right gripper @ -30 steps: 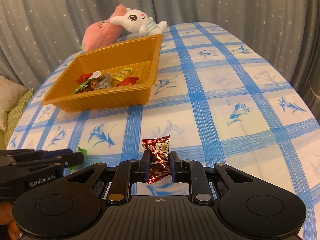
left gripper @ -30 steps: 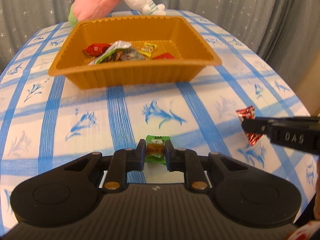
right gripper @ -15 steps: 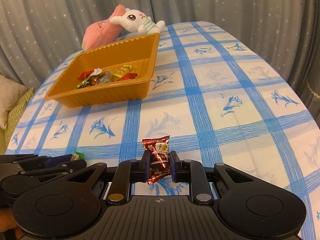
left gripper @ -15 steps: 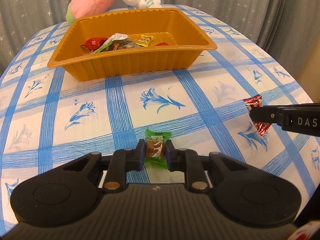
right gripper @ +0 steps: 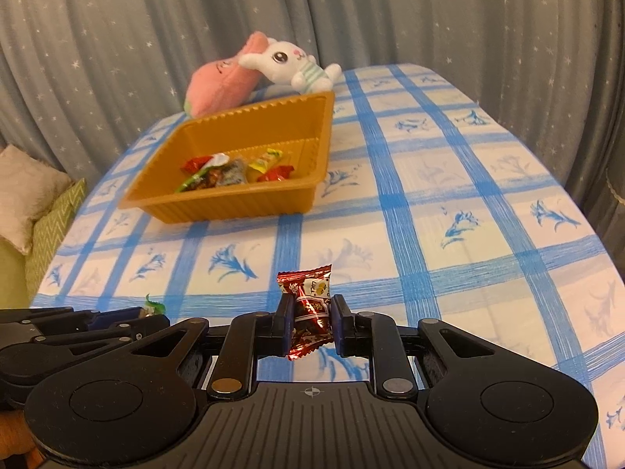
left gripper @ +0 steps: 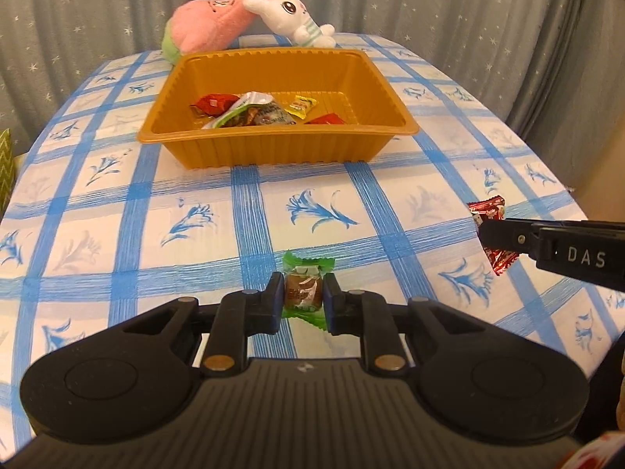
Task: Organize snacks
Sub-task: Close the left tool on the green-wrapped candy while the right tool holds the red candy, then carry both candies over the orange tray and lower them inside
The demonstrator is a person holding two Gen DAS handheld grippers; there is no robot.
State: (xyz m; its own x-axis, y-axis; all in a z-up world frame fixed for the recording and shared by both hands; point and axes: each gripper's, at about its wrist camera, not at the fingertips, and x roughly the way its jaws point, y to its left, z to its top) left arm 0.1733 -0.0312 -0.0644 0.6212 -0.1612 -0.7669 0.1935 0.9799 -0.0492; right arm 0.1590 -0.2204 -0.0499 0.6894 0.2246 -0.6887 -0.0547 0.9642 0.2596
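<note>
The left gripper is clenched on a green-wrapped candy, the right gripper on a red-wrapped candy, both near the orange tray; the tray's near wall partly hides its snacks.

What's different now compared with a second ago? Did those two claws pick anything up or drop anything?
Nothing picked up or dropped. The left gripper and right gripper have both lifted a little, carrying the green candy and red candy they already held. The orange tray, its snacks and the plush toys stayed put.
</note>
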